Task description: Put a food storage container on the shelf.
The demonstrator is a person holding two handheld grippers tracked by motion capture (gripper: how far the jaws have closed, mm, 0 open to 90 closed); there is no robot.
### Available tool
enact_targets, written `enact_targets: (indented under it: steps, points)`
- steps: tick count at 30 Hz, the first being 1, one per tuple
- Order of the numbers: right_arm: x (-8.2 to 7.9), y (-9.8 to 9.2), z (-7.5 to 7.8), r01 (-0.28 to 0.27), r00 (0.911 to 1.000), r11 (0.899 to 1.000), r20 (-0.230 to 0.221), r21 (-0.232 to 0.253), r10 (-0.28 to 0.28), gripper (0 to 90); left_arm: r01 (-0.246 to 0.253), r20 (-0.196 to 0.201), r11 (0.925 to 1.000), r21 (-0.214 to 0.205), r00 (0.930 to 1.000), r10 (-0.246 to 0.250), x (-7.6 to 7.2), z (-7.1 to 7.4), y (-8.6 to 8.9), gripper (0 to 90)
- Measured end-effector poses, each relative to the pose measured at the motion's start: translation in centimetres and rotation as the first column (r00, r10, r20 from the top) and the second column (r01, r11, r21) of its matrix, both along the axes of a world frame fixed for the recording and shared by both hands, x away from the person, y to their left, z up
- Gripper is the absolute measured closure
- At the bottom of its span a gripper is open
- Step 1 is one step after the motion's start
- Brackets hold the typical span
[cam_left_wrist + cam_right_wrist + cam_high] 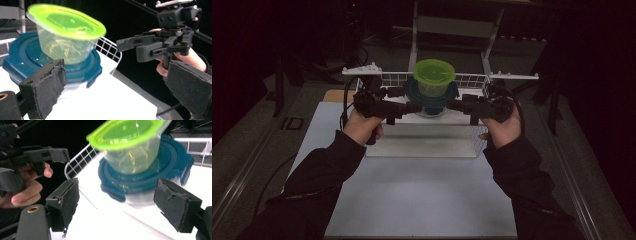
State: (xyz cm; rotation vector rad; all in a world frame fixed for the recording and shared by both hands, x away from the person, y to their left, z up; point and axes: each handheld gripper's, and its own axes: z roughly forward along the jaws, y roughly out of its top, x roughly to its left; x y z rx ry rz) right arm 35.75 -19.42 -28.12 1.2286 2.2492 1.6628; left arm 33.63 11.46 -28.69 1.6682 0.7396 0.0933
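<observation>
Two spread claws, my left claw (418, 106) and right claw (451, 105), flank the green-lidded tub (434, 77) stacked on the blue-lidded box (432, 97) in the white rack (472, 80); I should close evenly on the box below.

Stack at the rear middle of the white tray (422, 145): green-lidded tub (434, 76) standing on the blue-lidded container (432, 97). The left gripper (414, 106) and the right gripper (454, 105) flank the stack at container level, jaws spread, nothing between them, both just beside it. A white wire rail (467, 79) closes off the tray's rear edge. The tray's front half is bare; approach from the front edge is unobstructed. The table (412, 200) in front of the tray is open between the sleeves.
</observation>
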Motion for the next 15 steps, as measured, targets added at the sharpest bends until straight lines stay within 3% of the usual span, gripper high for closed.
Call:
enact_targets:
  steps: [7,8,15]
  points:
    - [-1.4,-0.6,-2.2,-0.029,0.9994,0.999,0.019,-0.031,0.029,19.0,0.030,-0.006,0.9995,0.013,0.9995,-0.029,-1.1,-1.9,-0.2,2.6]
    - [-1.9,-0.9,-3.2,-0.046,0.9986,0.998,0.026,-0.036,0.047,19.0,0.056,-0.006,0.9983,0.016,0.9984,-0.056,-1.4,-2.8,-0.3,3.9]
    - [-3.2,-1.3,-5.9,-0.078,0.9967,0.996,0.017,-0.044,0.079,18.5,0.120,-0.016,0.9916,0.047,0.9927,-0.120,-2.5,-5.6,-1.1,4.0]
